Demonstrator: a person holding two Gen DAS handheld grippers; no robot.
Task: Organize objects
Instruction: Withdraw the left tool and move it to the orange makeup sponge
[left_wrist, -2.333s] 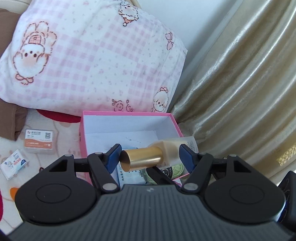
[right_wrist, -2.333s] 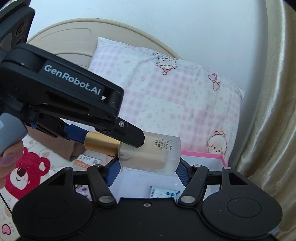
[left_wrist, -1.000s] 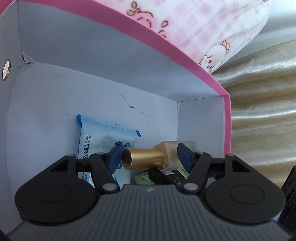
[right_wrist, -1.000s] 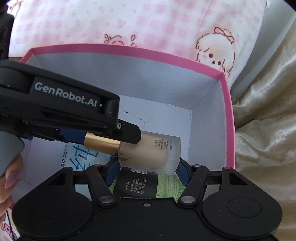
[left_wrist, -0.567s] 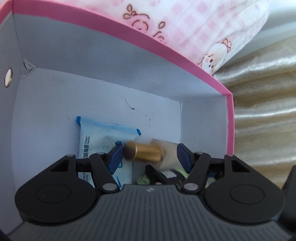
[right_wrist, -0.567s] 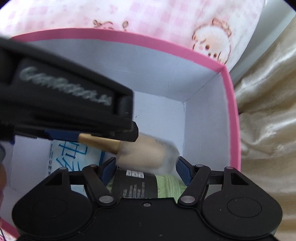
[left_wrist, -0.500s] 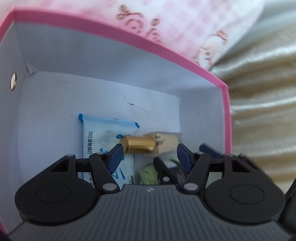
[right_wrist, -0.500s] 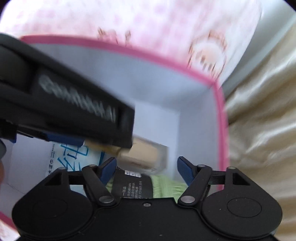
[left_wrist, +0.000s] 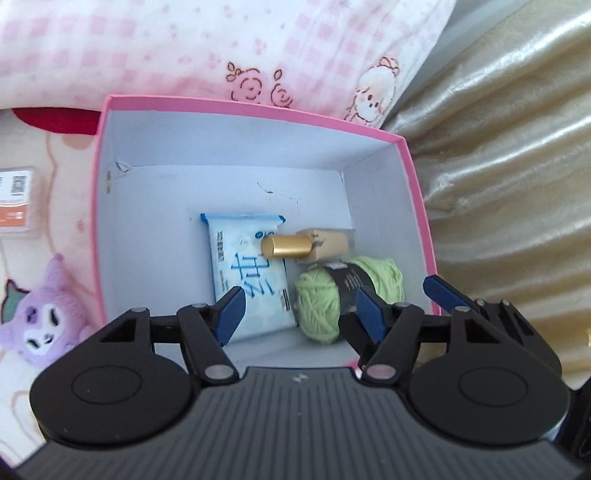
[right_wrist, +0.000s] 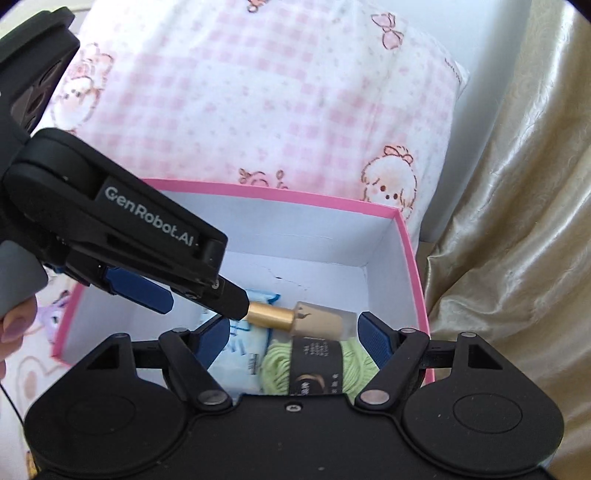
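A pink box (left_wrist: 413, 206) with a white inside stands open on the bed. In it lie a blue wipes packet (left_wrist: 247, 280), a green yarn ball (left_wrist: 321, 295) and a beige bottle with a gold cap (left_wrist: 306, 245), which rests on its side, free of both grippers. My left gripper (left_wrist: 300, 312) hovers above the box, its jaws opening with nothing between them. My right gripper (right_wrist: 291, 338) hangs over the box's near edge, its jaws also widening and empty. In the right wrist view the left gripper's fingers (right_wrist: 140, 288) reach in from the left above the bottle (right_wrist: 314, 319).
A pink checked pillow (right_wrist: 258, 103) leans behind the box. A gold curtain (left_wrist: 509, 155) hangs to the right. On the bedspread to the left lie a purple plush toy (left_wrist: 37, 325) and an orange card packet (left_wrist: 14, 206). A hand (right_wrist: 14, 325) shows at the left edge.
Both grippers held the bottle and lowered it into the box. They have let it go, opened, and risen back; the bottle now lies beside the yarn.
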